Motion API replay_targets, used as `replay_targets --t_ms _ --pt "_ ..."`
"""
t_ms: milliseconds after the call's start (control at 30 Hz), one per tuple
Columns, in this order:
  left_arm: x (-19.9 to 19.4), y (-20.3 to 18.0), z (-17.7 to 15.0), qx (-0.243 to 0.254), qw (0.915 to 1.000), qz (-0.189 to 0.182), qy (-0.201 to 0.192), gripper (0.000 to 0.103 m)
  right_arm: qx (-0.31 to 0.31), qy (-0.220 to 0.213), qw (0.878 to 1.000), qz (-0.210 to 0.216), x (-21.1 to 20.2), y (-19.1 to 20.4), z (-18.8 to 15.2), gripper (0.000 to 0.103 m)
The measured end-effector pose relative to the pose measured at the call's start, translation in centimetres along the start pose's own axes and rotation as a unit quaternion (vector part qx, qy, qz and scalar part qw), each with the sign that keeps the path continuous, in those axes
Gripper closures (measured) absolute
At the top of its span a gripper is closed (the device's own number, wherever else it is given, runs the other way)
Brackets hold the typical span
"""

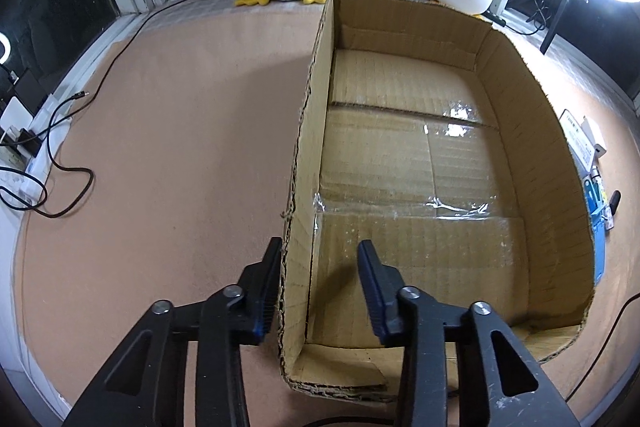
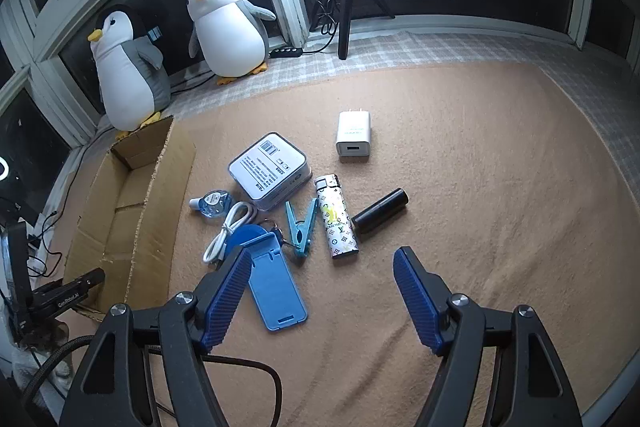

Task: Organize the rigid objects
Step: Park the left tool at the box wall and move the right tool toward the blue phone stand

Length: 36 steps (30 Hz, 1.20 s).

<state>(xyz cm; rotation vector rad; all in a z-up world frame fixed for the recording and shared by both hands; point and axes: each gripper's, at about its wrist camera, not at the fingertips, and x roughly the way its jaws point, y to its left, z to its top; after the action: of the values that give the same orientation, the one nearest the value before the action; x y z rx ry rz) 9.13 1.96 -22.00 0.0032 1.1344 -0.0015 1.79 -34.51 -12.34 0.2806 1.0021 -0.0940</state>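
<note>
the left tongs [image 1: 316, 275] are hanging open and empty, straddling the near-left wall of the bare cardboard box [image 1: 540, 131]. the right tongs [image 2: 322, 275] are gaping wide, empty, over the blue phone stand [image 2: 276, 287], lying flat just right of the box, long axis pointing away. sorting looks unstarted; next, closing on a piece.

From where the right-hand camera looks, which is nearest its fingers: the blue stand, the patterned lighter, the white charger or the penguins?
1. Blue stand, beside the right gripper's left finger.
2. Patterned lighter, just ahead, centre.
3. White charger, farther up the mat.
4. Penguins, at the window, far left.
</note>
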Motion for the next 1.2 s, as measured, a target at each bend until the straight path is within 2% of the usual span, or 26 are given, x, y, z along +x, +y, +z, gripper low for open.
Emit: replay_targets --t_ms 300,667,767,933,1033,1200 --pt "0.4 0.0 -0.2 0.002 1.0000 -0.003 -0.006 0.071 -0.011 0.015 1.000 0.005 0.6 -0.1 0.0 0.033" --pt "0.4 -0.1 -0.1 0.005 0.9999 -0.004 -0.010 0.072 -0.093 0.061 0.994 0.014 3.2 2.7 -0.7 0.034" --pt "0.4 -0.1 -0.1 0.003 0.9999 -0.005 -0.010 0.072 -0.115 0.081 0.990 0.023 4.1 3.4 -0.9 0.041" --pt "0.4 0.0 -0.2 0.002 0.9999 -0.006 -0.011 0.072 -0.145 0.107 0.983 0.027 5.5 4.2 -1.1 0.044" --pt "0.4 0.0 -0.2 0.003 0.9999 -0.006 -0.011 0.072 -0.152 0.121 0.980 0.032 6.2 4.4 -1.1 0.049" --pt "0.4 0.0 -0.2 0.002 0.9999 -0.007 -0.010 0.072 -0.154 0.134 0.978 0.038 7.1 4.8 -1.3 0.053"
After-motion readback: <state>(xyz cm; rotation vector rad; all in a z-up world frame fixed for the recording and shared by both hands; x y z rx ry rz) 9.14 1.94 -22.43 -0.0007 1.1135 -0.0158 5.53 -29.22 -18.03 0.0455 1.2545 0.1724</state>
